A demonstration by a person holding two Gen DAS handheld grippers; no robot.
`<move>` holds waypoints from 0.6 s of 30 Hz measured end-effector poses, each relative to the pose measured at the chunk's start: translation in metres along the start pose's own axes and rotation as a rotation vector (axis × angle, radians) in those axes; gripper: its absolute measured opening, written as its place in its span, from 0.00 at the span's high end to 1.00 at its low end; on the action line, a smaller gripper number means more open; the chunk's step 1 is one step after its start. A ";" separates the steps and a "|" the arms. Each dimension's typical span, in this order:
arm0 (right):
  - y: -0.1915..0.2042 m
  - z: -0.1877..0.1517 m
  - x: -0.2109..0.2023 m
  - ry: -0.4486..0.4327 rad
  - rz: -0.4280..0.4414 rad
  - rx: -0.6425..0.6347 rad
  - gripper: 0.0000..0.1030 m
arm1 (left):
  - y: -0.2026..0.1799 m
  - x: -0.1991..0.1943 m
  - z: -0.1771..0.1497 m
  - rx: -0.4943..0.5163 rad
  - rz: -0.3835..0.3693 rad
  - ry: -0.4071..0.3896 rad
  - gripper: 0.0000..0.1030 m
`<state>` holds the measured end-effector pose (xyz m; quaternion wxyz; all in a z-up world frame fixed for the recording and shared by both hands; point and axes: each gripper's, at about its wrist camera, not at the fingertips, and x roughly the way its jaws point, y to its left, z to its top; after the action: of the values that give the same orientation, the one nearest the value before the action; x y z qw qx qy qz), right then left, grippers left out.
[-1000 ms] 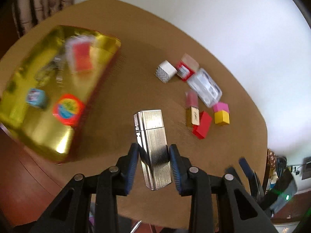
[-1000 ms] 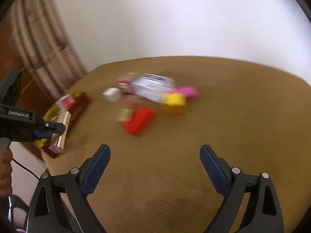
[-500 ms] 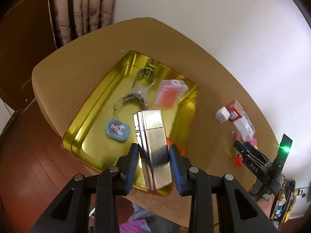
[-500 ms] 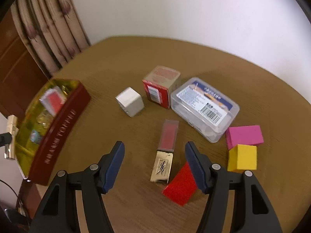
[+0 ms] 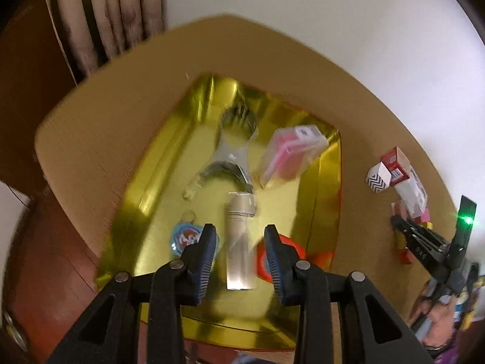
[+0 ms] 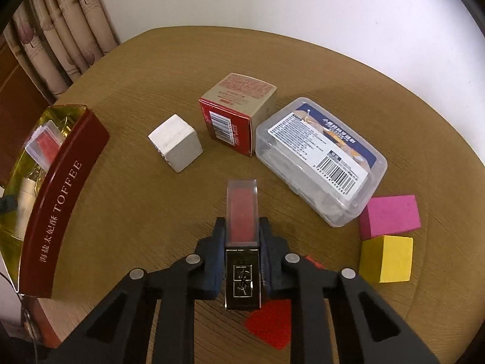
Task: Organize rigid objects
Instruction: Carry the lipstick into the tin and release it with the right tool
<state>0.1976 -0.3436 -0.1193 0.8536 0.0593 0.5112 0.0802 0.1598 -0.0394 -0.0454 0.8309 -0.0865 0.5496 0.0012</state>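
Note:
My left gripper [image 5: 241,248] is open above the gold toffee tin [image 5: 157,182]. The silver ribbed lighter [image 5: 240,242] is blurred between the spread fingers, clear of both pads, over the tin floor. My right gripper [image 6: 242,242] is shut on a lipstick [image 6: 242,242] with a clear red cap and gold base, at the table surface. The tin also shows in the right wrist view [image 6: 57,200] at far left.
In the tin lie a clear pink case [image 5: 291,154], a metal piece [image 5: 230,163], a blue round tag [image 5: 185,238] and an orange disc [image 5: 288,251]. On the table: white cube [image 6: 175,142], red-beige box [image 6: 239,112], clear plastic box [image 6: 321,160], pink block [image 6: 389,217], yellow block [image 6: 386,257], red block [image 6: 269,327].
My left gripper carried the lighter over the tin and opened; the lighter has left the pads. My right gripper moved down to the lipstick and shut on it.

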 end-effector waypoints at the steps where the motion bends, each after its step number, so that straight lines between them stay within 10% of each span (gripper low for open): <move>1: 0.000 0.000 0.000 -0.001 0.005 0.004 0.81 | 0.001 -0.007 -0.001 0.006 0.036 -0.032 0.67; 11: 0.007 -0.004 -0.052 -0.066 0.224 0.129 0.81 | 0.058 -0.061 -0.048 -0.160 0.026 -0.211 0.63; 18: 0.082 0.020 -0.092 -0.082 0.446 0.090 0.81 | 0.100 -0.055 -0.076 -0.273 0.059 -0.214 0.63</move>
<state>0.1666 -0.2821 -0.0151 0.8312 0.2121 0.4536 0.2416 0.0591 0.0529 -0.0379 0.8649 -0.1816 0.4550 0.1095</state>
